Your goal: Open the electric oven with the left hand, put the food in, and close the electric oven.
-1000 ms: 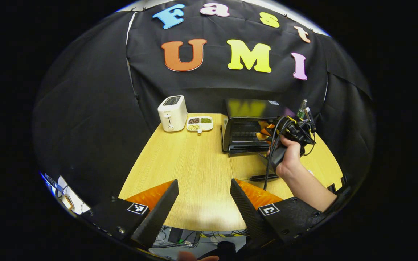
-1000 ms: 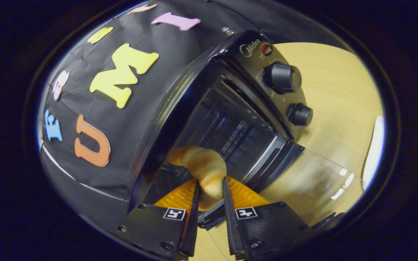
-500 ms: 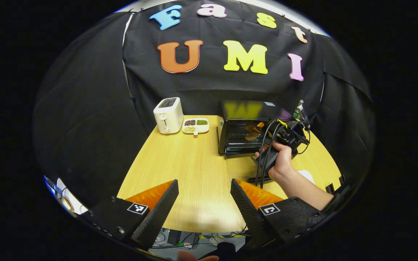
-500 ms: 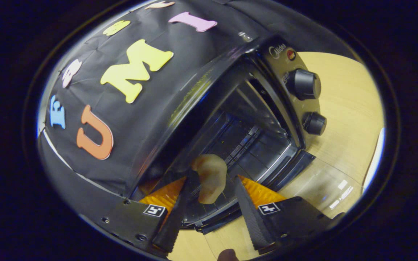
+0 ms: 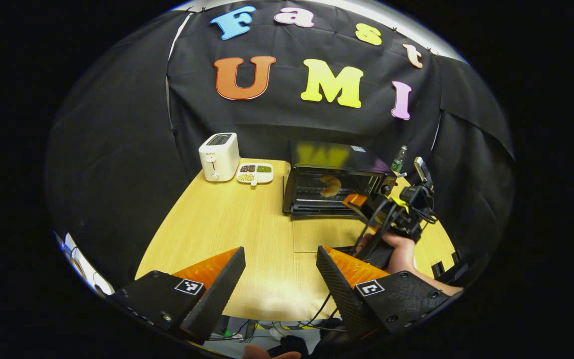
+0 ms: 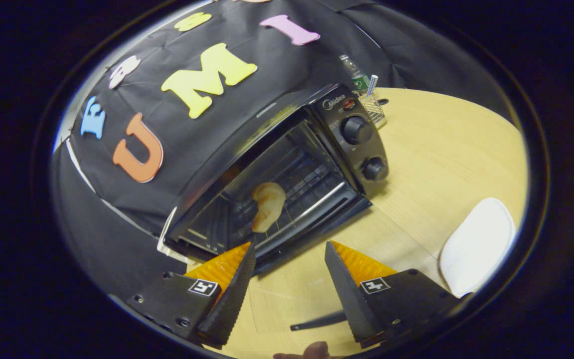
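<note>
Right gripper view: empty, spread right gripper (image 6: 287, 249) faces golden croissant (image 6: 267, 205) inside open black electric oven (image 6: 287, 164); left gripper (image 5: 279, 259), also spread, could fumble the door.

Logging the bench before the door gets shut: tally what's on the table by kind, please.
Appliances: 2, toaster and electric oven
Food: 1, croissant inside the oven
Dishes: 2, divided snack tray and white plate
Bottles: 1, green-labelled bottle
Total: 6
</note>
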Tool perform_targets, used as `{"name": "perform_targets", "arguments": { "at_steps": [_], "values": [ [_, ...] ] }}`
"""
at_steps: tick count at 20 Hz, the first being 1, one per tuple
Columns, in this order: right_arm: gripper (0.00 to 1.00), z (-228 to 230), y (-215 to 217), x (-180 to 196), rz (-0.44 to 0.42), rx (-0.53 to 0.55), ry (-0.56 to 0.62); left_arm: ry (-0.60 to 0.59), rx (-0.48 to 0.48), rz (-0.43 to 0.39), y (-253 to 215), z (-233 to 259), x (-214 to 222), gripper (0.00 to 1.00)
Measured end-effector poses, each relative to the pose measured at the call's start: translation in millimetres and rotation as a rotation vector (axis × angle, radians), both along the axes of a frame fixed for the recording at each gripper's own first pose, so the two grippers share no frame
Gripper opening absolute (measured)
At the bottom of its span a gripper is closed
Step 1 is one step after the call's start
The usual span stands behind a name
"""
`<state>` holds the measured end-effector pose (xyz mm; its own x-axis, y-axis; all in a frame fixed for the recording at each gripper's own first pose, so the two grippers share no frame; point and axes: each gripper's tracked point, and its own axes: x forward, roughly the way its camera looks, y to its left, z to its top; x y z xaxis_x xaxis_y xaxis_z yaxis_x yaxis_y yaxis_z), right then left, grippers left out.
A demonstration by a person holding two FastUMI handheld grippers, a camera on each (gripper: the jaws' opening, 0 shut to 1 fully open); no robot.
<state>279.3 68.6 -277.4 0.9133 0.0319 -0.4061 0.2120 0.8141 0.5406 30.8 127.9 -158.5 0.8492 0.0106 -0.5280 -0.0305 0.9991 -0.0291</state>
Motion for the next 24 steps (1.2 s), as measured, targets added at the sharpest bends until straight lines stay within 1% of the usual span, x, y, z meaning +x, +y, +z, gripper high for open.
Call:
{"name": "perform_targets", "arguments": {
  "at_steps": [4,6,9,12,14,17,20,24],
  "values": [
    [0.89,10,0,-65,0.079,-0.12,0.016,-0.001,-0.025,-0.013,-16,-18,4,0.95],
    [0.91,22,-8,-93,0.127,-0.203,0.014,0.001,-0.039,-0.021,-29,-27,8,0.95],
    [0.93,48,-35,-138,0.168,-0.357,0.0,-0.01,-0.07,-0.037,-54,-39,16,0.95],
    [0.96,66,-66,-177,0.179,-0.474,-0.008,-0.002,-0.119,-0.055,-83,-57,22,0.95],
    [0.96,65,-90,-203,0.172,-0.526,0.025,0.009,-0.125,-0.071,-102,-73,26,0.95],
    [0.97,71,-133,-232,0.123,-0.581,0.064,0.016,-0.134,-0.083,-128,-96,33,0.95],
    [0.97,68,-166,-246,0.081,-0.575,0.122,0.018,-0.114,-0.086,-145,-121,46,0.94],
    [0.97,74,-199,-255,0.038,-0.563,0.156,0.059,-0.076,-0.08,-152,-168,61,0.95]
  ]
}}
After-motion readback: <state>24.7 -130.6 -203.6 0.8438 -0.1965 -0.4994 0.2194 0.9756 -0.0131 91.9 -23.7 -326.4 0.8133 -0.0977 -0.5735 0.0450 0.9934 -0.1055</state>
